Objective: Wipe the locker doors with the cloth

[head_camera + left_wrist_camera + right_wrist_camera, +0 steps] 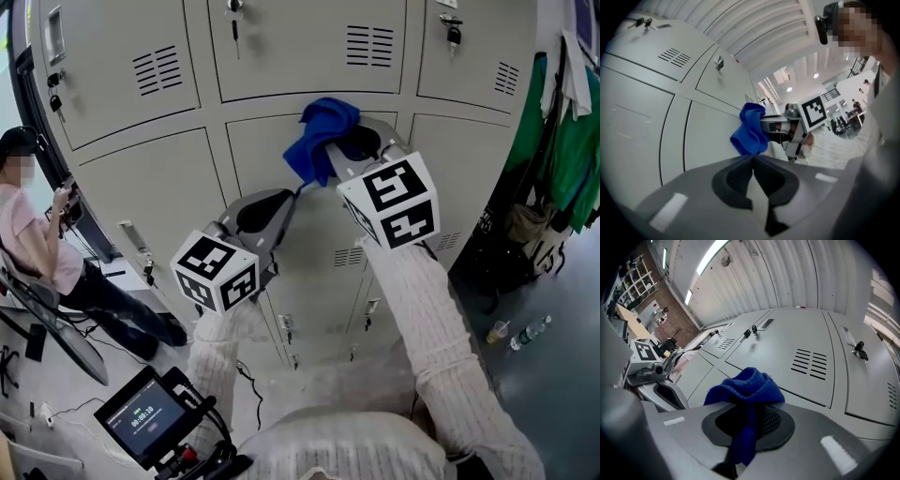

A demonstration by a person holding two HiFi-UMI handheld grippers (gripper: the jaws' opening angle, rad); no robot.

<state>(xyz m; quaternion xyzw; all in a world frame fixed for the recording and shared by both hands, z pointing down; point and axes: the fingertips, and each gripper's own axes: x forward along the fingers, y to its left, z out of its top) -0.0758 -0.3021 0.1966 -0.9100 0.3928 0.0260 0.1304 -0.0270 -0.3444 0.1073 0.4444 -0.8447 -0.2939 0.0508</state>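
The right gripper (747,420) is clamped on the cloth (745,387), which bunches ahead of its tips and appears to press on the door (272,155). The left gripper (753,161) sits below and left of it, jaws together and empty. The likely risks are that the wad drags out of the grip mid-stroke, or snags the key (859,351) hanging up and to the right.

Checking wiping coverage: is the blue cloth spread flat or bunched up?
Bunched up. The blue cloth sits in a crumpled wad clamped in the right gripper, not spread over the locker door.
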